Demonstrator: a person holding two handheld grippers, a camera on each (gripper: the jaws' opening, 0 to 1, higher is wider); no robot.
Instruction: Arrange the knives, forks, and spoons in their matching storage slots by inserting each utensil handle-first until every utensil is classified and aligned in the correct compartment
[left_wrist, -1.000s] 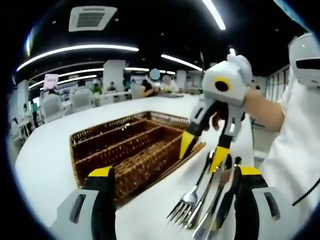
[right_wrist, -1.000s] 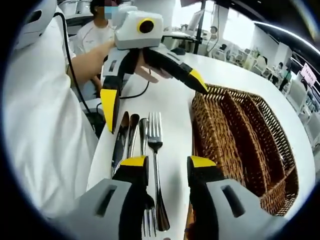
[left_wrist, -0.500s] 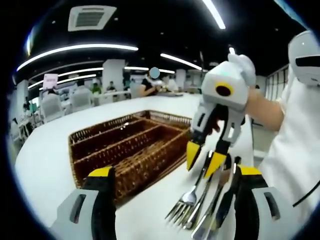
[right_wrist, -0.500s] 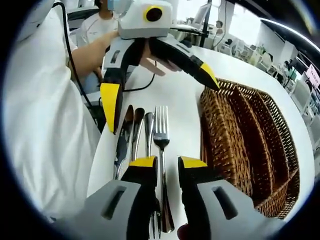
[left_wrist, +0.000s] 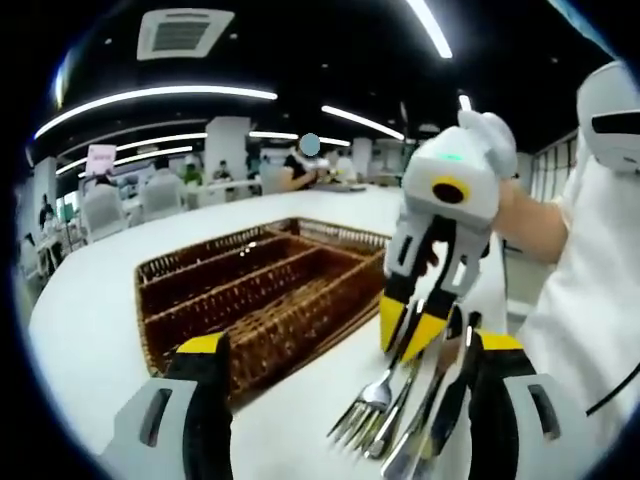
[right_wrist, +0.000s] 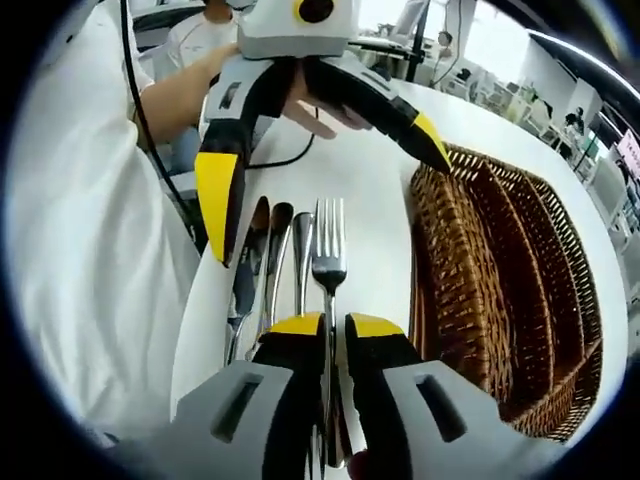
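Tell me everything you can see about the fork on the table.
The fork is shiny silver metal with four tines, lying flat on the white table beside the wicker tray, outermost in a row of cutlery. The right gripper has closed its jaws around the handle; the tines point toward the left gripper.

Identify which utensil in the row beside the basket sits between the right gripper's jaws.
The fork, the utensil nearest the wicker basket. The right gripper straddles its handle, nearly closed; the others lie outside the jaws.
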